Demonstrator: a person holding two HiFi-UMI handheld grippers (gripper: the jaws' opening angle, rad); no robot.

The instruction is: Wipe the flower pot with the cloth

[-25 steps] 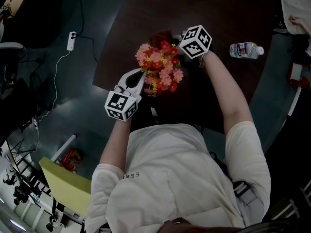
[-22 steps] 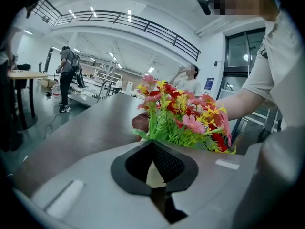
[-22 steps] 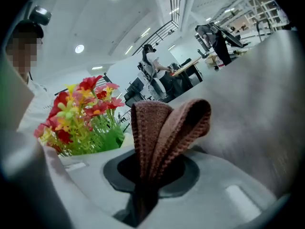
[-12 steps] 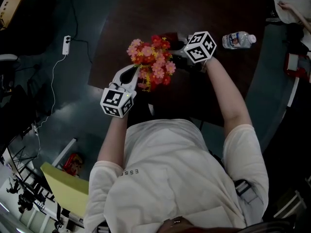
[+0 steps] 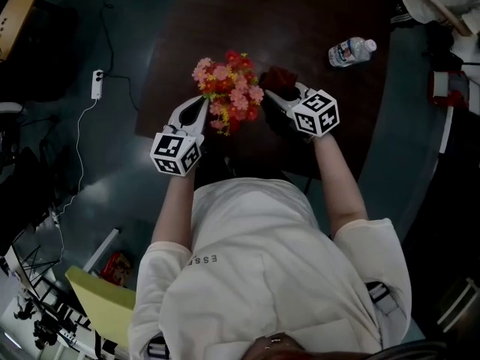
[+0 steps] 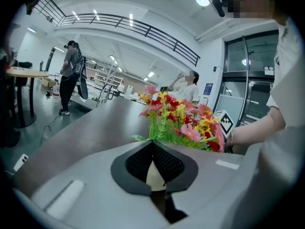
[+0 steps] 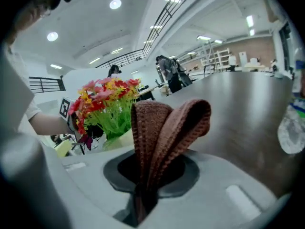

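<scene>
Gripping cream flower pot point(image 6: 155, 176) of pink-red blooms point(image 5: 227, 88), left gripper point(image 5: 200, 104) fingers; ribbed brown cloth point(image 7: 167, 128) pinched in right gripper point(image 5: 269, 94) fingers

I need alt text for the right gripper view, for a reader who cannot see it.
The right gripper is shut on a folded brown cloth that stands up between its jaws. Left of it is a flower pot with red, pink and yellow flowers; right of it, a dark table.
</scene>
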